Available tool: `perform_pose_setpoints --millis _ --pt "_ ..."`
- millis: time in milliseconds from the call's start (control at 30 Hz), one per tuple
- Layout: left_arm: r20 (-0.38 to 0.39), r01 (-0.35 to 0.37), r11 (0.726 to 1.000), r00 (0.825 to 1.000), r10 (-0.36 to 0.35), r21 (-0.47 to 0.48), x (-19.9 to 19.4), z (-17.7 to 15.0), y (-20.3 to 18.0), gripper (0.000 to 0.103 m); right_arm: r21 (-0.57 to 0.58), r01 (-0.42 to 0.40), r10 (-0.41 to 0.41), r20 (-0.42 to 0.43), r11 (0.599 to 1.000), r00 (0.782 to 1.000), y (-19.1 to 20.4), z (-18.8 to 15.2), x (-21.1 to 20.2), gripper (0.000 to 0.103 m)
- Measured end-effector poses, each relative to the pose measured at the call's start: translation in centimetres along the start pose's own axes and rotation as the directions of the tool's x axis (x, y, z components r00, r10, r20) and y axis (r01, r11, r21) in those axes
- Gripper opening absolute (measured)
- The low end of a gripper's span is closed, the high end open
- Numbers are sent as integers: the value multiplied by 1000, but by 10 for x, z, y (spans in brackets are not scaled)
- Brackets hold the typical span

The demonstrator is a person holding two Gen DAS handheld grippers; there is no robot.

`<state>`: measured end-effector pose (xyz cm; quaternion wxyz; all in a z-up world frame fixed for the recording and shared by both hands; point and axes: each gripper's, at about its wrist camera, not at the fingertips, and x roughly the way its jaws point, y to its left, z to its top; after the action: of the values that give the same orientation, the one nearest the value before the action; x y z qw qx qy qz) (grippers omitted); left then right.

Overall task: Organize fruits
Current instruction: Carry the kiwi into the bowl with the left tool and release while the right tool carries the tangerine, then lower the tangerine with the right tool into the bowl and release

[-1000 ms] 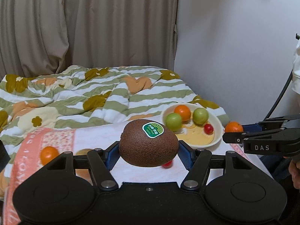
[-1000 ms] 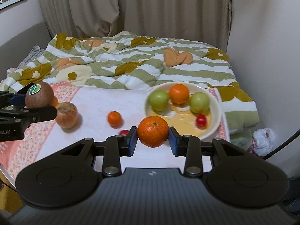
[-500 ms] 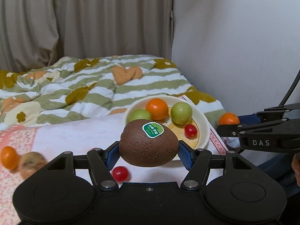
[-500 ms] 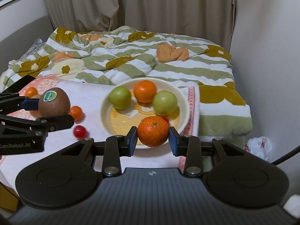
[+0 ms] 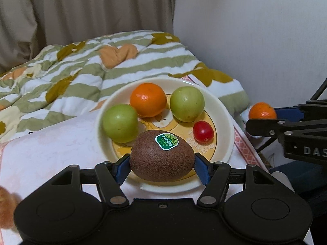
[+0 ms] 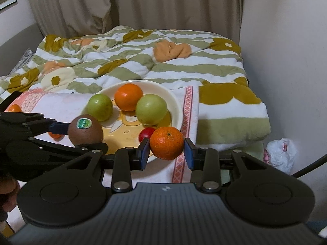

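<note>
Two grips: your left gripper pinches the kiwi over the bowl's 6 o'clock rim; your right gripper pinches a mandarin.

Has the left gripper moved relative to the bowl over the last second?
Yes. The left gripper, shut on the kiwi, has closed in on the bowl: the kiwi now hangs over the bowl's near rim, whereas before it was well short of it.

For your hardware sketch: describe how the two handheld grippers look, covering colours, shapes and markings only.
Both the left gripper and right gripper are matte black with two round discs on the body, silver rivets and blue finger pads. The right one's side reads "DAS".
</note>
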<state>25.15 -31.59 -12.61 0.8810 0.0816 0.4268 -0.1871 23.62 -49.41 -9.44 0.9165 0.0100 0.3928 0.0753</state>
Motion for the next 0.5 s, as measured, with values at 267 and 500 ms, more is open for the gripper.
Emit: perform_pose_setpoints --millis 267,500 --pt "-63 11 999 998 -8 49 20 4 -5 70 36 31 -30 -13 999 999 -7 1 6 51" --pt "-5 7 998 1000 -7 69 3 7 -2 98 53 51 -51 -2 997 999 -9 8 0 51"
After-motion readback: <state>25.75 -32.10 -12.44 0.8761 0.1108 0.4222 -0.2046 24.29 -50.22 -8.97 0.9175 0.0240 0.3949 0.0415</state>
